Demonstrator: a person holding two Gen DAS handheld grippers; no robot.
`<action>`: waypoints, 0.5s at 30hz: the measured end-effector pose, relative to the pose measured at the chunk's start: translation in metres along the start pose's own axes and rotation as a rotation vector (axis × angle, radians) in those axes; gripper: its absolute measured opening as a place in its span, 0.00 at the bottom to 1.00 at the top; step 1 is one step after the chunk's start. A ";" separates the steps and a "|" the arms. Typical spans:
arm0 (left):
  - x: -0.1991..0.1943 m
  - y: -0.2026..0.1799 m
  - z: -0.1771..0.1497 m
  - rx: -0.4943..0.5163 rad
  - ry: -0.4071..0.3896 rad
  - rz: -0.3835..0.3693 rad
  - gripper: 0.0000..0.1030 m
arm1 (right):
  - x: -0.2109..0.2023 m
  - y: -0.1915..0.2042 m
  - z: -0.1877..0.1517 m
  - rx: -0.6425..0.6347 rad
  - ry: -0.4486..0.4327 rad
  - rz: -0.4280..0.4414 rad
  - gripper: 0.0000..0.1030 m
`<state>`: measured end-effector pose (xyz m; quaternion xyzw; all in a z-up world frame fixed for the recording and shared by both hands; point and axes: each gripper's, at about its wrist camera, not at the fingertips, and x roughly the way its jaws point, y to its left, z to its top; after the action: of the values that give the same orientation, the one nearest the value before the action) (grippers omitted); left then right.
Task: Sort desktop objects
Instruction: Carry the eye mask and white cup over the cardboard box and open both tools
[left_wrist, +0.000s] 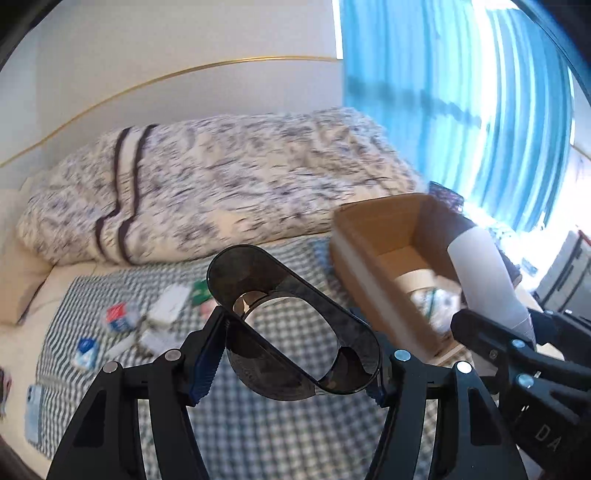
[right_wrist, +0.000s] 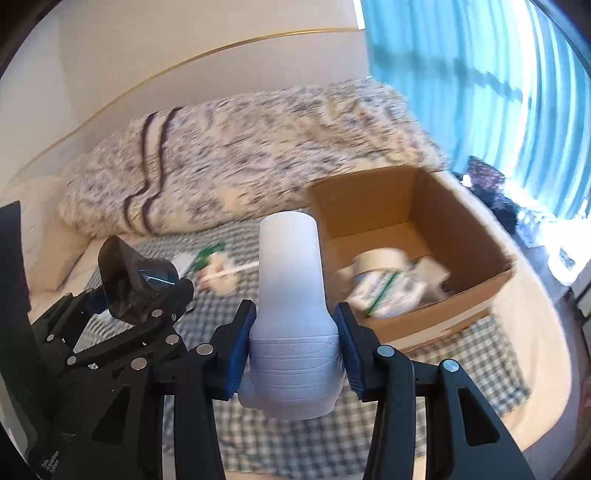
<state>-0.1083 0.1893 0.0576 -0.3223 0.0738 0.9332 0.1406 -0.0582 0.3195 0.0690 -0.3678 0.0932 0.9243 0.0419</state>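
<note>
White bottle (right_wrist: 290, 295) upright, long axis vertical, clamped at lower body by right gripper (right_wrist: 291, 354). Left gripper (left_wrist: 295, 354) closed on dark holder (left_wrist: 291, 325), tilted, beside box (right_wrist: 406, 206).

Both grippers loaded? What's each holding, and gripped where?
Yes. Left gripper clamps the dark oval holder across its sides. Right gripper clamps the white bottle at its narrow waist, above the ribbed end.

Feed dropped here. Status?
Left gripper shut on dark holder. Right gripper shut on white bottle. Box ahead, path clear.
</note>
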 end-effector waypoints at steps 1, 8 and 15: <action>0.006 -0.010 0.006 0.008 0.001 -0.015 0.63 | 0.001 -0.015 0.007 0.015 -0.005 -0.020 0.42; 0.059 -0.075 0.033 0.090 0.029 -0.062 0.63 | 0.027 -0.081 0.034 0.089 0.003 -0.086 0.42; 0.107 -0.124 0.027 0.176 0.071 -0.066 0.63 | 0.083 -0.132 0.045 0.169 0.056 -0.095 0.42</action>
<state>-0.1657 0.3365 0.0065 -0.3439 0.1499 0.9059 0.1963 -0.1291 0.4587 0.0254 -0.3925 0.1546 0.8995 0.1138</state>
